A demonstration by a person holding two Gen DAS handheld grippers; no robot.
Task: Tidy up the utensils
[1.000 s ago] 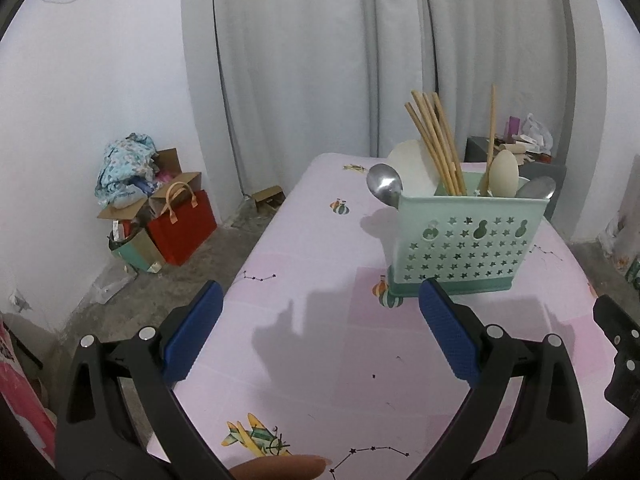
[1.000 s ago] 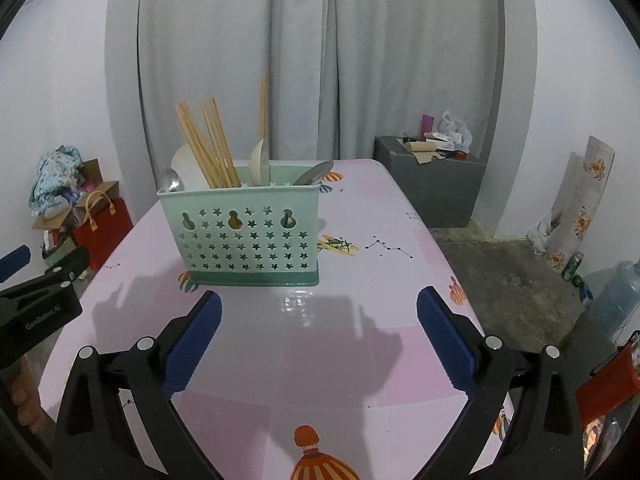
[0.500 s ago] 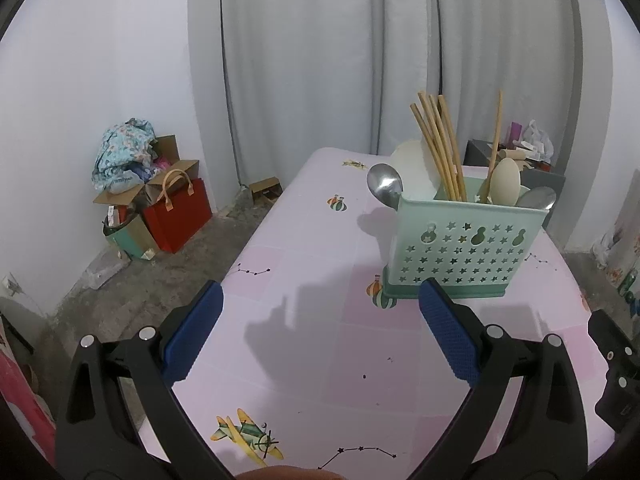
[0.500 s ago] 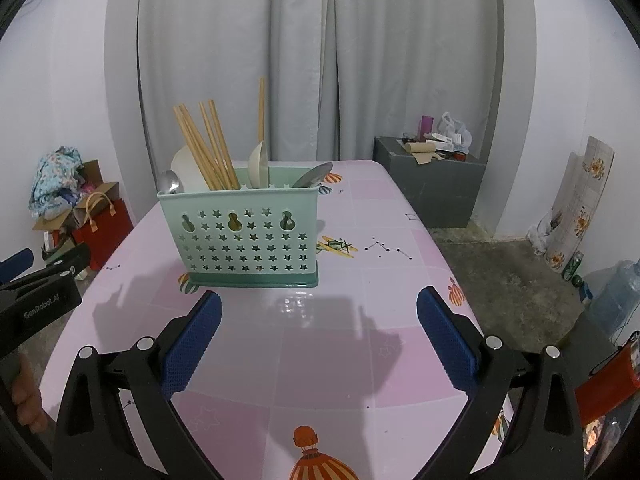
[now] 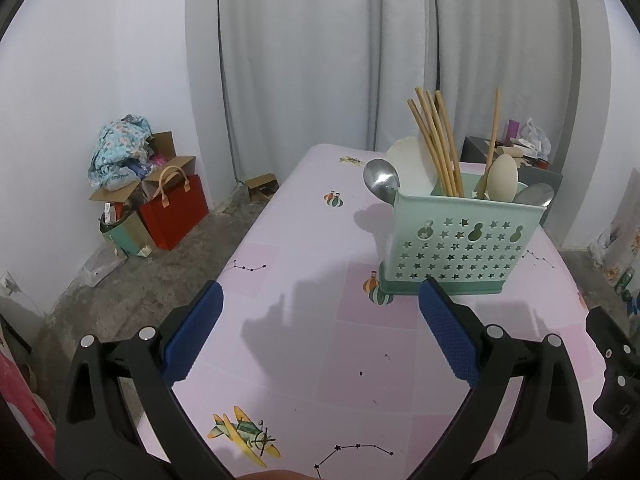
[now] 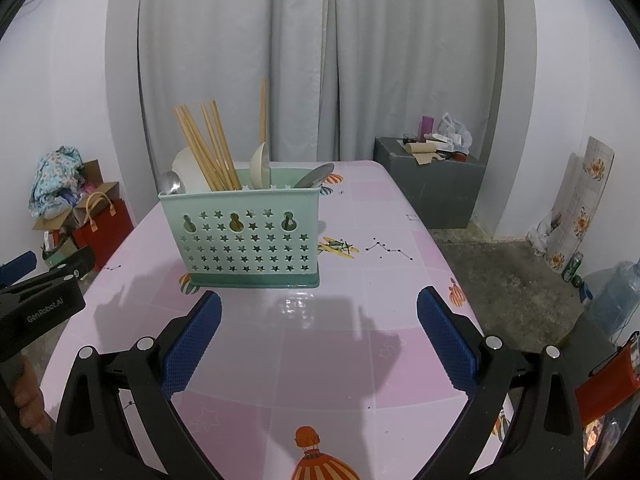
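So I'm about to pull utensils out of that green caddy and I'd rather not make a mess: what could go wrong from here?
1. The chopsticks lean together in a loose fan; pulling one may drag its neighbours out.
2. The caddy looks light and stands free on the glossy tablecloth; a sideways tug could slide or tip it.
3. The metal spoon leans out over the caddy's end, so the left tongs might knock it out.

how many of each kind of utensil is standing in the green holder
chopsticks: 6
metal spoons: 2
cream spoons: 2
total in the green holder: 10
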